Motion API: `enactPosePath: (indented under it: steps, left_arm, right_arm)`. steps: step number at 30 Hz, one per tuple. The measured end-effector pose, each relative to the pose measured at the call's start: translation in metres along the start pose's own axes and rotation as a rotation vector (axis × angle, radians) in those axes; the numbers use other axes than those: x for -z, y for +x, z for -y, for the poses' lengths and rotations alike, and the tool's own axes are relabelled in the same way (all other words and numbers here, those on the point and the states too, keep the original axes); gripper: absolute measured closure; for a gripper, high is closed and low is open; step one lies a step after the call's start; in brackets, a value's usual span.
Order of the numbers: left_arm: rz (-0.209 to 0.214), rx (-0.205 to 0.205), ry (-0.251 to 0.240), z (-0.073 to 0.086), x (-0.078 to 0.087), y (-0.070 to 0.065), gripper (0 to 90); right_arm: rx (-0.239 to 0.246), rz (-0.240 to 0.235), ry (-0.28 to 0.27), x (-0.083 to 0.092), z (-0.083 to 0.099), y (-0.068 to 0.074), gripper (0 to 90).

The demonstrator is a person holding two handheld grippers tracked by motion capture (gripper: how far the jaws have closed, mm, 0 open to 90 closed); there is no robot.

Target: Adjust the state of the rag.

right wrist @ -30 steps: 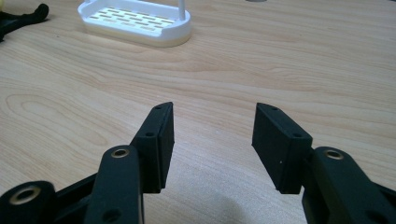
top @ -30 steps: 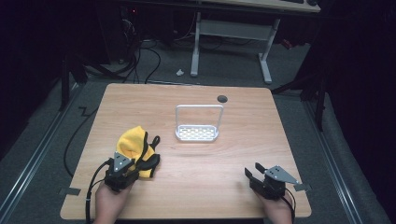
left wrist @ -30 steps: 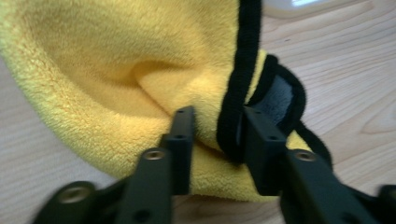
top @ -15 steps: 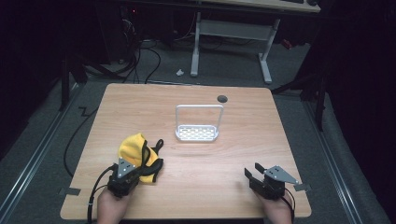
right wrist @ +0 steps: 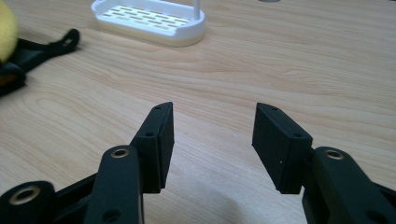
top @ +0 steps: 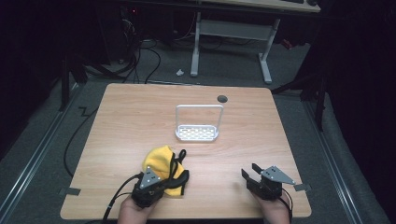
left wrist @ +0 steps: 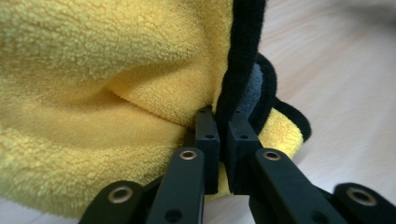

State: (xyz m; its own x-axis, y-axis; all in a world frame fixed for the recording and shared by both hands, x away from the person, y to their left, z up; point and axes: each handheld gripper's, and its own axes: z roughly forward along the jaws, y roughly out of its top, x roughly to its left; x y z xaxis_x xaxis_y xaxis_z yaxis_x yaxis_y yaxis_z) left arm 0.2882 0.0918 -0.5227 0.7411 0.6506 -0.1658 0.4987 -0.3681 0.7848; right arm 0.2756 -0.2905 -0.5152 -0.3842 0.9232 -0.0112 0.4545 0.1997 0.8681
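Two grippers: your left gripper (left wrist: 223,140) pinches the black-trimmed yellow fleece cloth (top: 161,163); your right gripper (right wrist: 212,140) rests agape near the white rack (top: 197,132).

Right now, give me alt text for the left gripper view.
The left gripper has its black jaws shut on the black trim of a fluffy yellow cloth, which bunches up to the left. The light wooden table lies to the right.
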Motion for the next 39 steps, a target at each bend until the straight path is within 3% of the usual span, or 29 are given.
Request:
enactPosePath:
  steps: [1,2,6,9,10,11,13,15,16,18,20,23,26,29,33,36,37,39]
  left_arm:
    - [0.025,-0.007,-0.002,-0.002,-0.002,-0.003,71.2]
    - [0.037,-0.013,-0.003,-0.003,-0.002,-0.006,67.0]
    - [0.039,-0.036,-0.035,-0.008,0.011,-0.012,62.1]
    - [0.009,-0.043,-0.075,-0.013,0.024,-0.011,58.6]
    - [-0.024,-0.048,-0.098,-0.017,0.033,-0.007,56.2]
    - [-0.024,-0.048,-0.098,-0.017,0.033,-0.007,55.2]
    - [-0.068,-0.054,-0.123,-0.019,0.040,-0.001,53.8]
    - [-0.124,-0.027,-0.160,-0.021,0.048,0.012,51.3]
    - [-0.142,-0.007,-0.171,-0.021,0.051,0.019,49.3]
    - [-0.159,0.036,-0.188,-0.021,0.053,0.034,49.4]
    - [-0.138,0.095,-0.172,-0.019,0.049,0.048,48.7]
    - [-0.092,0.142,-0.154,-0.015,0.041,0.058,49.7]
    - [-0.077,0.128,-0.134,-0.012,0.038,0.055,69.4]
    - [-0.048,0.117,-0.127,-0.010,0.037,0.049,76.0]
    - [0.016,0.107,-0.100,-0.004,0.032,0.038,77.4]
    - [0.072,0.082,-0.070,0.000,0.024,0.028,76.8]
    - [0.086,0.065,-0.058,0.001,0.020,0.023,76.0]
    - [0.109,0.038,-0.038,0.001,0.013,0.015,75.7]
  right_arm:
    - [0.012,-0.014,0.000,-0.001,-0.001,0.005,49.0]
    - [0.009,-0.018,0.003,-0.001,-0.001,0.008,49.0]
    - [0.029,-0.048,-0.002,-0.003,-0.004,0.020,49.1]
    - [0.068,-0.090,0.003,-0.006,-0.008,0.038,49.1]
    - [0.096,-0.122,0.008,-0.009,-0.010,0.053,49.2]
    - [0.096,-0.122,0.008,-0.009,-0.010,0.053,49.2]
    - [0.121,-0.161,0.018,-0.013,-0.012,0.069,49.3]
    - [0.147,-0.203,0.030,-0.016,-0.013,0.084,50.3]
    - [0.167,-0.246,0.045,-0.020,-0.014,0.098,52.7]
    - [0.182,-0.266,0.056,-0.022,-0.015,0.106,53.7]
    - [0.205,-0.305,0.083,-0.026,-0.015,0.120,54.7]
    - [0.216,-0.356,0.116,-0.034,-0.016,0.138,54.6]
    - [0.264,-0.345,0.139,-0.042,-0.018,0.155,55.6]
    - [0.284,-0.336,0.160,-0.044,-0.018,0.157,58.0]
    - [0.273,-0.275,0.197,-0.048,-0.015,0.148,73.4]
    - [0.244,-0.206,0.204,-0.049,-0.016,0.129,80.1]
    - [0.214,-0.173,0.210,-0.049,-0.017,0.114,81.0]
    - [0.192,-0.162,0.211,-0.049,-0.017,0.107,81.1]
